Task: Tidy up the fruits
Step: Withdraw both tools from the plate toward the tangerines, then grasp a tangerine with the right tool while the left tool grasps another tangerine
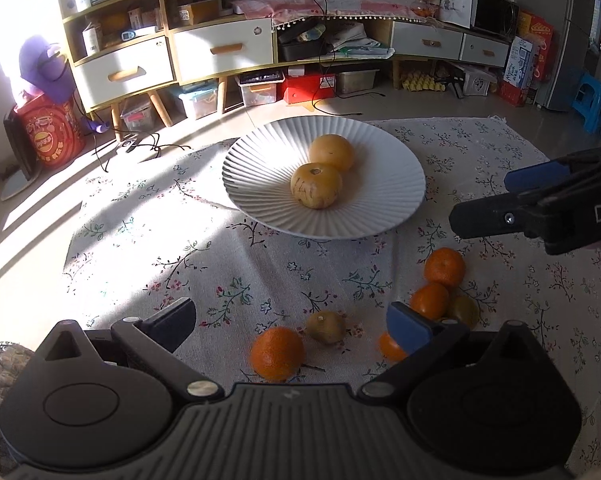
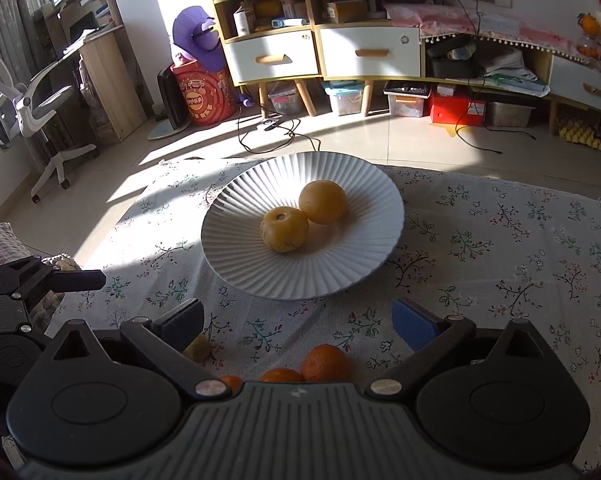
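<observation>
Two pears (image 1: 322, 174) sit touching in the plate (image 1: 260, 152), on the cloth (image 1: 180, 248). Oranges (image 1: 277, 354) lie in front of it, cabinet (image 1: 220, 52) way behind.

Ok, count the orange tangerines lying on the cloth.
4. One tangerine lies nearest the left gripper; one is partly hidden behind its blue finger; two sit to the right, near the right gripper. More may be hidden.
</observation>
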The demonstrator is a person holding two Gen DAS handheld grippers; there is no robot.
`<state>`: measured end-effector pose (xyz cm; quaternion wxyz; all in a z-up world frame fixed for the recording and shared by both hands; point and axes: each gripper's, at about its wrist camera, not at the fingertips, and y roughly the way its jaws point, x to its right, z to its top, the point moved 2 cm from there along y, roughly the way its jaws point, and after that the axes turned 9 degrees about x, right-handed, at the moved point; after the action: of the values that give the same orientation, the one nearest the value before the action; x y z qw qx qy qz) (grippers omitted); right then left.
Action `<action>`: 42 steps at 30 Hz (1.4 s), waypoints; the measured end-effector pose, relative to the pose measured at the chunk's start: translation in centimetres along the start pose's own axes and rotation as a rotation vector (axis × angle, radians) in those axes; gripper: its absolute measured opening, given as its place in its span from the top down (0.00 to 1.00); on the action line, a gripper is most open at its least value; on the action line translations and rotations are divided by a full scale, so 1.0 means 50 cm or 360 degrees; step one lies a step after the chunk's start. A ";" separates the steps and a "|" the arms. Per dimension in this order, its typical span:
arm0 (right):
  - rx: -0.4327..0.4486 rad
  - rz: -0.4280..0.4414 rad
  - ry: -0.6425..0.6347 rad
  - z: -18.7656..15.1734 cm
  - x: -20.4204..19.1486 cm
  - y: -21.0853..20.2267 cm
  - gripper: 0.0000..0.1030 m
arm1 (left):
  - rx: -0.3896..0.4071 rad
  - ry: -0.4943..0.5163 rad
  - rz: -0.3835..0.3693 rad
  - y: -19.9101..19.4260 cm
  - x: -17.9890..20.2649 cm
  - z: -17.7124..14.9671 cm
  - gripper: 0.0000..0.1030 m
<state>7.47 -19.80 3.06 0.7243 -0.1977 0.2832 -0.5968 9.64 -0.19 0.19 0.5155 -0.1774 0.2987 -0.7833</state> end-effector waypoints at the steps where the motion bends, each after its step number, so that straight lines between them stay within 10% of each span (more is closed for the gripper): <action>1: -0.0003 -0.0005 0.0003 -0.007 -0.001 -0.003 0.02 | -0.0008 -0.0014 0.0002 -0.001 -0.003 -0.004 0.10; 22: -0.0180 -0.0279 0.0262 -0.091 0.039 0.018 0.02 | 0.0045 -0.0220 0.0023 0.015 -0.029 -0.085 0.11; 42: -0.0191 -0.0247 0.0501 -0.104 0.052 0.060 0.23 | 0.0134 -0.0142 -0.0051 0.038 -0.019 -0.101 0.48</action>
<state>6.68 -21.46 -3.24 0.6099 -0.1659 0.4119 -0.6564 8.41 1.58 -4.86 0.5226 -0.1950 0.2392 -0.7947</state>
